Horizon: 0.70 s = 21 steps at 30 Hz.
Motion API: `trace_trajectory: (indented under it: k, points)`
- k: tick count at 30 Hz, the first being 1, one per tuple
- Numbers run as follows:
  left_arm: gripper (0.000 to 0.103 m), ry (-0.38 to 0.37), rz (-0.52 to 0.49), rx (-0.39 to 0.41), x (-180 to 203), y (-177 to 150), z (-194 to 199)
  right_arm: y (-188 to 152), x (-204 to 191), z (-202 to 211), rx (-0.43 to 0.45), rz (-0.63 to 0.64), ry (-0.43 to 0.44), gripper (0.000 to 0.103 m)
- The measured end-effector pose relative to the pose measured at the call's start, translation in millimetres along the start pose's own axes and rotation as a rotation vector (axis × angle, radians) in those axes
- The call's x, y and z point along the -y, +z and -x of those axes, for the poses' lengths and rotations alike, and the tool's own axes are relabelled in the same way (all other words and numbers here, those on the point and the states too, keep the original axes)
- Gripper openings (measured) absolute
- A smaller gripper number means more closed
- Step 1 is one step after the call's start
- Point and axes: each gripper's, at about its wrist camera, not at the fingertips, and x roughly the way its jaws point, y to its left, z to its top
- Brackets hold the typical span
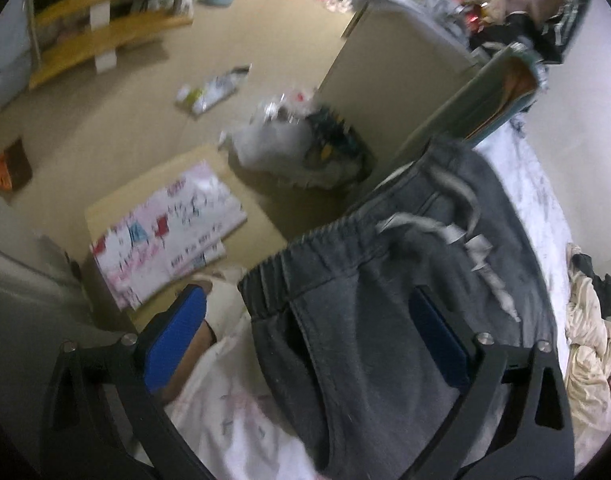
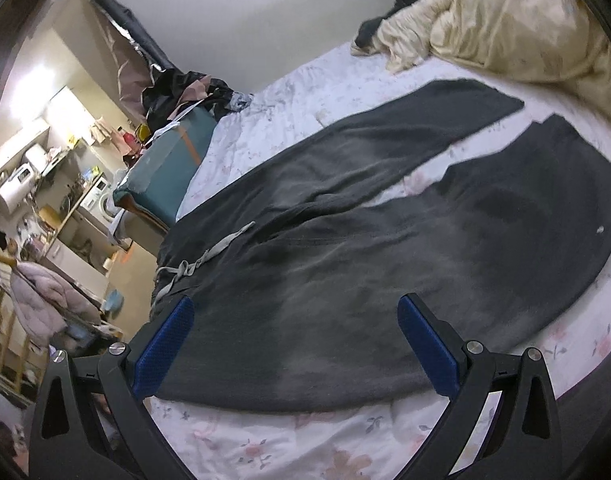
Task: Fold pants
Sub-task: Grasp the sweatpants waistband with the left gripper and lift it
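Looking at where we were, the pants (image 2: 345,248) lay spread flat on the bed (image 2: 289,444), front side up, with the drawstring (image 2: 209,258) showing at the waist. We'd guess they were laid out like that so both legs could be matched up before the first fold.

Our left claw (image 1: 305,340) was spread wide over the waistband (image 1: 305,256) at the bed's edge, one blue pad off the cloth on the floor side and the other over the fabric. It wasn't gripping anything. Probably it was lined up there to pinch the waist corner. That view was a bit blurry, so we couldn't tell if it touched the cloth.

Our right claw (image 2: 295,344) was wide open too, empty, hanging over the hip and upper leg near the bed's near edge.

The long axis ran from the waist at the floor-side edge across the bed, the cuffs pointing toward the crumpled cream blanket (image 2: 505,20). The two legs splayed apart in a narrow V, with sheet showing between them.
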Motion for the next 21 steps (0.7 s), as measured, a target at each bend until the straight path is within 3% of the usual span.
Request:
trace_trajectory:
  k: [3,7,8,9,11,12,15,18,21]
  points:
    - [0.087,0.032,-0.007,-0.034,-4.4,-12.4,-27.3,0.1,7.8,-0.3,-0.002,-0.025,-0.012,0.103]
    - [0.086,-0.027,0.089,-0.088,-19.6,-20.5,-50.3,-1.2,17.4,-1.4,-0.015,-0.053,-0.03,0.103]
    - [0.08,-0.046,0.111,-0.1,-21.5,-20.5,-53.2,-1.3,19.0,-1.7,-0.019,-0.06,-0.03,0.103]
    - [0.061,-0.074,0.131,-0.105,-23.5,-20.3,-54.5,-1.3,20.2,-2.0,-0.023,-0.067,-0.029,0.103]
    - [0.043,-0.124,0.157,-0.121,-20.0,-18.4,-54.6,-0.5,21.3,-3.8,-0.029,-0.077,-0.024,0.103]
    - [0.025,-0.133,0.161,-0.117,-18.2,-17.2,-51.4,-0.5,22.0,-4.4,-0.029,-0.082,-0.021,0.103]
    - [0.01,-0.131,0.113,-0.07,-2.1,-11.3,-30.5,0.3,22.0,-3.7,-0.025,-0.076,-0.018,0.103]
    - [0.008,-0.108,0.03,0.004,22.1,-6.6,5.2,-1.1,22.8,-3.3,-0.03,-0.07,-0.018,0.103]
    - [0.008,-0.062,-0.143,0.051,56.9,-0.6,37.4,-3.4,23.6,-10.9,-0.086,-0.086,0.025,0.103]
